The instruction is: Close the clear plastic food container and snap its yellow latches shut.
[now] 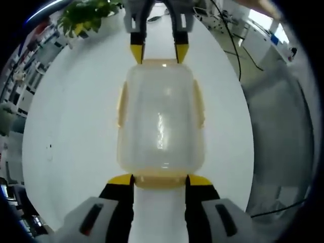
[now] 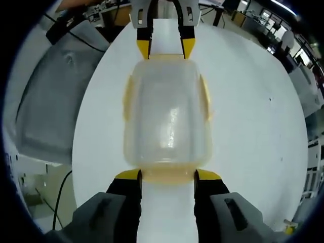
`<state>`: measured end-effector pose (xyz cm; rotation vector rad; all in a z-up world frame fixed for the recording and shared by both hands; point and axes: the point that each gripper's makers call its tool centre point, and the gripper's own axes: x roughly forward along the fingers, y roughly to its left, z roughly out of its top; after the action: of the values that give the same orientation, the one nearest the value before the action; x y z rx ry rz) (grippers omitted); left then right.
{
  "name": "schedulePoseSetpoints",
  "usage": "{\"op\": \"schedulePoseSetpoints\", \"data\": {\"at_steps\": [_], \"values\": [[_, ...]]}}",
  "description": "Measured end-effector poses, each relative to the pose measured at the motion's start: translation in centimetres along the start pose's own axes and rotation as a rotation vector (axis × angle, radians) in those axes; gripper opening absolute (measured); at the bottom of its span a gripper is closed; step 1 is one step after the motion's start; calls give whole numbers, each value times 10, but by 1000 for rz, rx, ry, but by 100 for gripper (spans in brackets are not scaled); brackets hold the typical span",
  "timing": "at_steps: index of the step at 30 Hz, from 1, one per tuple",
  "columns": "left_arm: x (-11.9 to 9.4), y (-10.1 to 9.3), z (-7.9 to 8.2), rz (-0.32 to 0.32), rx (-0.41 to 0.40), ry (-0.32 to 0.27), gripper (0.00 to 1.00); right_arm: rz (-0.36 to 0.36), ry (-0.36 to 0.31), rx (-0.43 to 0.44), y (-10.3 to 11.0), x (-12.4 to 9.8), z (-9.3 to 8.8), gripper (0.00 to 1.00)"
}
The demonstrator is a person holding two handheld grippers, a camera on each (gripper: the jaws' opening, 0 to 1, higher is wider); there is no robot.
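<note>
Left gripper [image 1: 160, 180] jaws spread, yellow tips flanking near end latch [image 1: 159, 180] of clear container [image 1: 161, 126], holding nothing. Right gripper [image 2: 167, 175] same at opposite end latch [image 2: 167, 175]. Container sits mid white table [image 1: 71, 131], lid on, side latches [image 1: 122, 104] flush-looking. Risk: uneven push from either end slides container, latch misses rim. Plant [image 1: 83, 17] at far table edge.

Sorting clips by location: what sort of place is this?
Probably an office or lab workspace: a round white table holding the container, cables trailing over it, a potted plant, and desks with equipment behind.
</note>
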<state>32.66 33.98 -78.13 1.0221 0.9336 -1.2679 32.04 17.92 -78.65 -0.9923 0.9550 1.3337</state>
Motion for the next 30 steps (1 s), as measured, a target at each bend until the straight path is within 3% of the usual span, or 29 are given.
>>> {"op": "schedulePoseSetpoints", "data": {"at_steps": [14,30], "values": [[0,-9,3,-15,-7,17,34,-2,25,-26,9,-1,-2,37],[-1,-15,2,0,26,20,34,-10,-4,6,19,-3,0,37]]}}
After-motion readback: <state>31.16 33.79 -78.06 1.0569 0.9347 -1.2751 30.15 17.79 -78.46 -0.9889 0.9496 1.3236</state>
